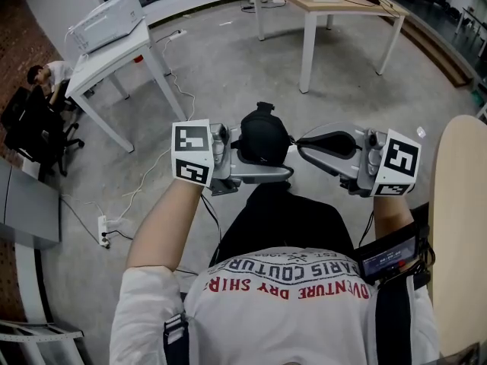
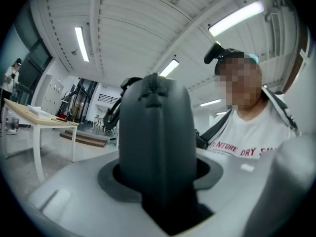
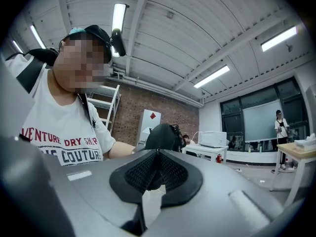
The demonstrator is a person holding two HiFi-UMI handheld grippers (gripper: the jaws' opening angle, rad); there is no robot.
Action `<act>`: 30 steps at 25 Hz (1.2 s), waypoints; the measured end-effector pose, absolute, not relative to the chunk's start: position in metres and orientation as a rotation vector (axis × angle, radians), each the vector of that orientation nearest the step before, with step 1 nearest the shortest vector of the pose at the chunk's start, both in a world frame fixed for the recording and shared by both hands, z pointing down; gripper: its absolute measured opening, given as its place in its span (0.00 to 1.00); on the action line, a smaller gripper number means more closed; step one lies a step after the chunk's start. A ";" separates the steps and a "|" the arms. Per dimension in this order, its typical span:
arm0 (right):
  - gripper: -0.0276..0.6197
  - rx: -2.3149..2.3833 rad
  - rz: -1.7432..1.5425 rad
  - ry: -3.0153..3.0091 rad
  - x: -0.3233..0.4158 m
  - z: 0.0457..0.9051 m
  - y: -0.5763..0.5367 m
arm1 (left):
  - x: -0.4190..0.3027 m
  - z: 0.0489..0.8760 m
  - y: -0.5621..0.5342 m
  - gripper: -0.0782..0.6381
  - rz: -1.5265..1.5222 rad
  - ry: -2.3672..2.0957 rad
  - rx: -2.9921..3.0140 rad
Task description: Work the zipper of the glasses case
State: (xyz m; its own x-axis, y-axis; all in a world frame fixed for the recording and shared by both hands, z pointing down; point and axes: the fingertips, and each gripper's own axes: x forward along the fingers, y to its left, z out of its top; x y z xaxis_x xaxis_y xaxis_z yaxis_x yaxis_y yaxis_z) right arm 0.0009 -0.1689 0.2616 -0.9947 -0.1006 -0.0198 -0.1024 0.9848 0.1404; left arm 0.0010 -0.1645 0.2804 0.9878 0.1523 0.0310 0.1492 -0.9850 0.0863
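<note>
In the head view a black glasses case (image 1: 262, 134) stands upright at chest height, with my left gripper (image 1: 278, 162) shut on it from the left. In the left gripper view the case (image 2: 155, 132) fills the gap between the grey jaws of the left gripper (image 2: 158, 181), its zipper seam running up the near edge. My right gripper (image 1: 299, 144) points left, its tips at the case's right side. Seen from the right gripper view, the right gripper (image 3: 157, 153) has its ribbed pads (image 3: 173, 172) meeting at the tip, with the case (image 3: 163, 136) just beyond. Whether they pinch the zipper pull is hidden.
Everything is held in the air above a concrete floor. A white table with a printer (image 1: 114, 52) stands at the back left and a wooden table (image 1: 327, 6) at the back right. A power strip (image 1: 104, 230) lies on the floor. A pale tabletop edge (image 1: 460, 226) runs along the right.
</note>
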 end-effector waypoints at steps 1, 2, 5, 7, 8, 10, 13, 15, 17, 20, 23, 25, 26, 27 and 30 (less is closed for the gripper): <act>0.07 -0.159 0.219 3.113 0.001 0.261 -0.169 | 0.001 0.277 -0.165 0.45 0.014 0.228 3.041; 0.07 -0.159 0.217 3.110 0.001 0.261 -0.169 | 0.001 0.274 -0.165 0.45 -0.019 0.225 3.035; 0.07 -0.160 0.217 3.109 0.001 0.261 -0.169 | 0.000 0.265 -0.167 0.45 -0.111 0.213 3.019; 0.07 -0.159 0.214 3.108 0.001 0.262 -0.169 | -0.001 0.258 -0.169 0.45 -0.185 0.200 3.005; 0.07 -0.161 0.213 3.108 0.001 0.262 -0.169 | -0.001 0.255 -0.170 0.45 -0.217 0.191 3.000; 0.07 -0.168 0.210 3.107 0.001 0.263 -0.170 | -0.002 0.250 -0.172 0.45 -0.276 0.172 2.988; 0.07 -0.181 0.203 3.109 0.002 0.263 -0.172 | -0.004 0.241 -0.177 0.45 -0.368 0.122 2.967; 0.07 -0.188 0.195 3.106 0.002 0.264 -0.173 | -0.007 0.232 -0.181 0.45 -0.444 0.079 2.952; 0.07 -0.190 0.189 3.105 0.002 0.265 -0.174 | -0.012 0.222 -0.185 0.45 -0.539 0.051 2.917; 0.07 -0.191 0.181 3.108 0.001 0.266 -0.174 | -0.020 0.209 -0.190 0.45 -0.639 0.015 2.877; 0.07 -0.189 0.168 3.104 0.001 0.267 -0.175 | -0.024 0.202 -0.194 0.45 -0.711 -0.017 2.843; 0.07 -0.186 0.160 3.100 0.002 0.268 -0.175 | -0.027 0.198 -0.196 0.45 -0.754 -0.030 2.818; 0.07 -0.184 0.155 3.097 0.002 0.268 -0.175 | -0.028 0.197 -0.197 0.45 -0.770 -0.036 2.807; 0.07 -0.183 0.152 3.094 0.002 0.268 -0.175 | -0.028 0.196 -0.198 0.45 -0.784 -0.042 2.794; 0.07 -0.184 0.145 3.093 0.002 0.270 -0.175 | -0.032 0.193 -0.202 0.45 -0.824 -0.058 2.750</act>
State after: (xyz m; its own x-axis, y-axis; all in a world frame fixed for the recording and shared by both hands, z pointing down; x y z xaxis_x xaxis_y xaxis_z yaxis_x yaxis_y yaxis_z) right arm 0.0021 -0.1747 0.2699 -0.9922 -0.1165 -0.0451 -0.1202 0.9886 0.0907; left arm -0.0317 -0.2023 0.1932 0.8373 -0.1147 -0.5345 0.0386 -0.9629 0.2672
